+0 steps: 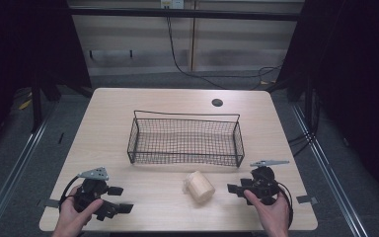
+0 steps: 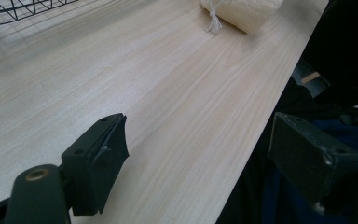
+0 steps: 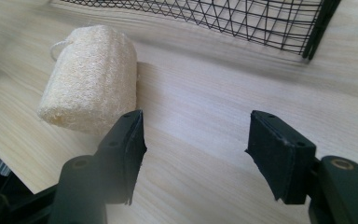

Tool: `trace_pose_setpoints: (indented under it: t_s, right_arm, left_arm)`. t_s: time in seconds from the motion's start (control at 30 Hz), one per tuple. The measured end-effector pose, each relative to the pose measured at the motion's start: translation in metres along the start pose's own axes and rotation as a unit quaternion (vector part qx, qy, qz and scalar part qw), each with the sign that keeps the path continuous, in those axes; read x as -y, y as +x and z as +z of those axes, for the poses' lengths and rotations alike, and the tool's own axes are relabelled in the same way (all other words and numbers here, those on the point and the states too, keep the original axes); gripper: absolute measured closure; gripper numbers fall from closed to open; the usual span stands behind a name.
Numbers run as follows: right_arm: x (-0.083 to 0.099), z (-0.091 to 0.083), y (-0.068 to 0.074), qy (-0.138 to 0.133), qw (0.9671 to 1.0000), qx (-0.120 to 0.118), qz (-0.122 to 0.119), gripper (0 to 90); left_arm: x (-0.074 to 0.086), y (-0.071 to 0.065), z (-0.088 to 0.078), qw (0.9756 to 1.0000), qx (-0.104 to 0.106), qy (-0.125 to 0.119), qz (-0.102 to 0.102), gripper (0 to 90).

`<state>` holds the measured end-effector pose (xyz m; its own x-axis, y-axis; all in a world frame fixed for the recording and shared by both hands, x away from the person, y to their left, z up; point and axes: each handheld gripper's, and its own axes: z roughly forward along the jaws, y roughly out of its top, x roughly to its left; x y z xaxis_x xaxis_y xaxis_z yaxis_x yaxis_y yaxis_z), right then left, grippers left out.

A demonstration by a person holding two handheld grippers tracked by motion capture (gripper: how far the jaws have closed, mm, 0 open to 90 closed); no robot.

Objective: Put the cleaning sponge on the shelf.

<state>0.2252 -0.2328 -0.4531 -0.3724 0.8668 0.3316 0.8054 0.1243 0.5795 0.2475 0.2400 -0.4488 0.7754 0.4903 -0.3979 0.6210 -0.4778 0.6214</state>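
A pale loofah sponge roll (image 1: 199, 186) lies on the wooden table (image 1: 128, 113) just in front of a black wire basket (image 1: 186, 114). My right gripper (image 1: 234, 189) rests near the front right, pointing left at the loofah with a small gap between them. In the right gripper view its jaws (image 3: 196, 126) stand apart over bare wood, with the loofah (image 3: 91, 77) beyond the left jaw and the basket (image 3: 242, 18) behind. My left gripper (image 1: 120, 199) sits at the front left, open. In its own view the left gripper (image 2: 200, 126) straddles the table's front edge, the loofah (image 2: 247, 11) far ahead.
The basket holds nothing and stands mid-table. A round cable hole (image 1: 217, 102) is at the back right of the tabletop. Dark curtains flank both sides. Cables run over the floor behind the table.
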Motion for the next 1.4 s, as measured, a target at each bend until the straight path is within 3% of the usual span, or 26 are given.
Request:
trace_pose_setpoints:
  t_s: [0.17, 0.33, 0.43, 0.63, 0.67, 0.87, 1.03, 1.17, 1.27, 1.4]
  right_arm:
    - [-0.006, -0.004, 0.004, 0.029, 0.9993, -0.019, -0.008, 38.6]
    - [-0.016, -0.007, 0.012, 0.073, 0.9955, -0.059, -0.002, 31.5]
    - [-0.02, -0.009, 0.016, 0.079, 0.9945, -0.068, -0.005, 29.1]
    - [-0.029, -0.006, 0.028, 0.104, 0.9923, -0.066, -0.016, 17.9]
    - [-0.032, -0.004, 0.032, 0.115, 0.9906, -0.071, -0.02, 17.7]
    - [-0.042, 0.001, 0.041, 0.124, 0.989, -0.076, -0.03, 17.7]
    - [-0.048, 0.005, 0.05, 0.137, 0.9854, -0.095, -0.035, 19.1]
    - [-0.056, 0.006, 0.056, 0.137, 0.9859, -0.087, -0.044, 19.0]
    - [-0.062, 0.01, 0.058, 0.159, 0.9823, -0.088, -0.044, 15.3]
    - [-0.07, 0.02, 0.063, 0.194, 0.977, -0.072, -0.052, 17.4]
  left_arm:
    - [0.0, 0.0, -0.001, 1.0, 0.005, -0.005, 0.001, 18.8]
    - [0.0, 0.0, -0.002, 1.0, 0.003, -0.007, 0.0, 18.8]
    - [0.0, -0.001, -0.002, 1.0, 0.004, -0.005, 0.001, 18.9]
    - [-0.001, -0.001, -0.002, 1.0, 0.007, -0.004, 0.001, 18.9]
    - [-0.001, -0.001, -0.001, 1.0, 0.007, -0.004, 0.001, 18.8]
    - [-0.001, -0.001, -0.002, 0.9999, 0.008, -0.006, 0.001, 18.9]
    - [-0.001, -0.001, -0.001, 1.0, 0.007, -0.006, 0.003, 18.8]
    - [-0.001, -0.002, -0.001, 1.0, 0.006, -0.002, 0.005, 18.8]
    - [-0.001, -0.001, -0.001, 1.0, 0.007, -0.003, 0.004, 18.9]
    - [-0.001, -0.001, -0.001, 1.0, 0.006, -0.004, 0.001, 18.9]
